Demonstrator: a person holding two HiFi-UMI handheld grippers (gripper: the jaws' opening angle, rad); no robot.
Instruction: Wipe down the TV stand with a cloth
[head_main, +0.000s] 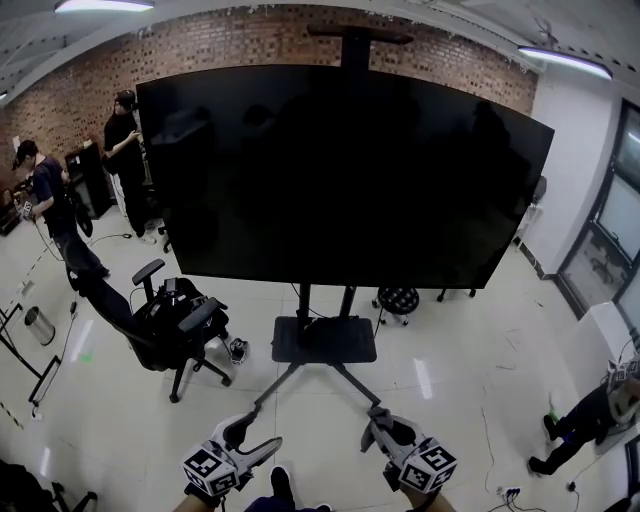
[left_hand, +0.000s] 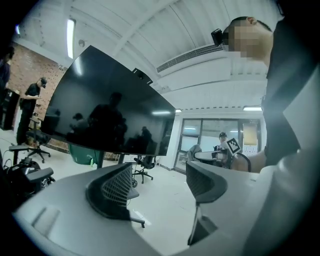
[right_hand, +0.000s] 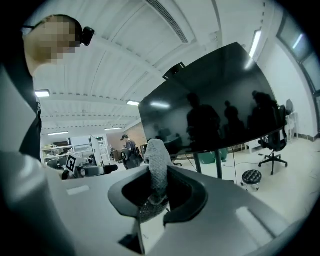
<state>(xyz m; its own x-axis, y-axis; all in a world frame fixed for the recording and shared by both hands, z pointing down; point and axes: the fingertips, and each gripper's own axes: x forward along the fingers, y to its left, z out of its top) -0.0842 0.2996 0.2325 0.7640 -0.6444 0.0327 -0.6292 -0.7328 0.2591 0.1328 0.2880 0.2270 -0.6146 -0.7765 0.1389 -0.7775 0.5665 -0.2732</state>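
Possibly the grey knitted cloth (right_hand: 156, 165) pinched in the right gripper (head_main: 385, 430) slips while rubbing the black TV stand (head_main: 325, 340); the left gripper (left_hand: 159, 182) is spread, empty.

An open office or lab. Large black screen (head_main: 340, 175) on a black metal TV stand (head_main: 325, 340). Black swivel chair (head_main: 165, 330), red brick wall (head_main: 250, 40).

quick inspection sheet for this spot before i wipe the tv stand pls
surface: stand shelf dark and bare; can't tell if it's dusty.
job's things: cloth in right gripper; TV mounted above the shelf.
clutter: chair, stool and bin on the floor.
grippers: left gripper open, empty; right gripper shut on cloth.
cables: cable on the floor at left.
surroundings: brick wall; people at left.
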